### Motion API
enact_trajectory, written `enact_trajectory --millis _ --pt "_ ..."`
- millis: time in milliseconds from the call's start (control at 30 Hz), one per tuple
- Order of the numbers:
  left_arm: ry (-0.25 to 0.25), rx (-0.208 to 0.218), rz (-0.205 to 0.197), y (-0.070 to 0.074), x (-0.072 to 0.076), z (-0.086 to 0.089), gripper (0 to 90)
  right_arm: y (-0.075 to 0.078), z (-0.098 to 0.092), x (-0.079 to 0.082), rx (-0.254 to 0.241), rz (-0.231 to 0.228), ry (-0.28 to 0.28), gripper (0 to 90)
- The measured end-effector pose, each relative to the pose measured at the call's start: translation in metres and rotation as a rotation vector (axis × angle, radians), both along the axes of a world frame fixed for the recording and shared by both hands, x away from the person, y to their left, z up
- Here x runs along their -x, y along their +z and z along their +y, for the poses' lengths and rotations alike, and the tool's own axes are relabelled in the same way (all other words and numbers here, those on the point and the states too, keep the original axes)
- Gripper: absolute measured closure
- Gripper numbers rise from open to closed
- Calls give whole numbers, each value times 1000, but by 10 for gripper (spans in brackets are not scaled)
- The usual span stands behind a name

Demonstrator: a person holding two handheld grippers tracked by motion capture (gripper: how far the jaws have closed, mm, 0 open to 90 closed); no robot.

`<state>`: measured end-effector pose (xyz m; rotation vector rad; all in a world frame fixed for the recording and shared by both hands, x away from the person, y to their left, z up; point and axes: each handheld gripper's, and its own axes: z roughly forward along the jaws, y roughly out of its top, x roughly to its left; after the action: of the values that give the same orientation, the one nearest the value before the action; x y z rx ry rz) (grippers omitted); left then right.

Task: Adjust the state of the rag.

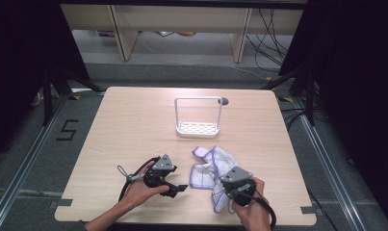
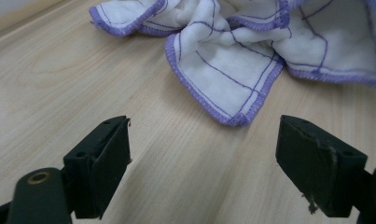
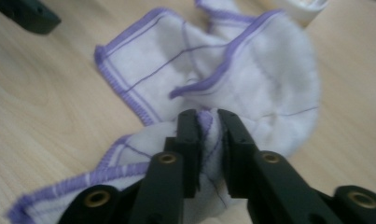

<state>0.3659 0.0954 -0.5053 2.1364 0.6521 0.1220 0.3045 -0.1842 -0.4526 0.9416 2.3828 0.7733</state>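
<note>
The right gripper (image 3: 208,140) is sitting nearest the lens in its own view, its fingers (image 3: 188,140) pressing together on a bunched fold of the cloth (image 3: 269,79), with purple-edged fabric squeezed in the narrow gap between them. In the high view the cloth (image 1: 208,166) is lying crumpled on the near right part of the worktop (image 1: 134,130), and the right gripper (image 1: 230,190) is biting into its near edge. The left gripper (image 1: 174,185) is waiting just beside the cloth's left side, low over the wood; in the left gripper view its fingers (image 2: 106,158) are standing wide apart with nothing between them, and a cloth corner (image 2: 234,116) is lying a little ahead of them. A white wire-handled rack (image 1: 198,118) is standing farther back, apart from the cloth.

The risk I am seeing lies in the grip itself: the right fingers seem to be holding a thick wad rather than a single hem, so when the hand lifts, the layers could slip out unevenly or the cloth could come up in a knot instead of opening. The left gripper could also miss the corner, since it is lying flat on the worktop, and the fingers may scrape wood or push the corner away. Pulling hard toward the person could drag the cloth off the near edge.
</note>
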Motion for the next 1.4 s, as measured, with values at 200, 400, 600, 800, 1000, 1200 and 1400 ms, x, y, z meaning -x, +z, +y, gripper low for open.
enact_trajectory --millis 200,400,600,800,1000,1200,1400 --pt "-17 -2 13 -3 1 -8 173 14 -35 2 -89 -36 -63 842" --pt "-27 -2 30 -6 -1 -24 178 5 -49 1 -148 -3 -92 828" --pt "-38 -23 35 -7 -4 -40 197 5 -49 1 -160 -8 -99 817" --pt "-16 -44 17 -11 -15 -50 346 4 -53 0 -156 -14 -104 810" --pt "-33 -40 -80 -12 -14 -57 720 3 -57 -2 -194 1 -124 807" --pt "-51 16 -89 1 -13 -46 872 9 -62 -1 -203 -40 -125 818" --pt "-55 105 -84 40 1 4 877 22 -60 1 -289 -49 -100 834"
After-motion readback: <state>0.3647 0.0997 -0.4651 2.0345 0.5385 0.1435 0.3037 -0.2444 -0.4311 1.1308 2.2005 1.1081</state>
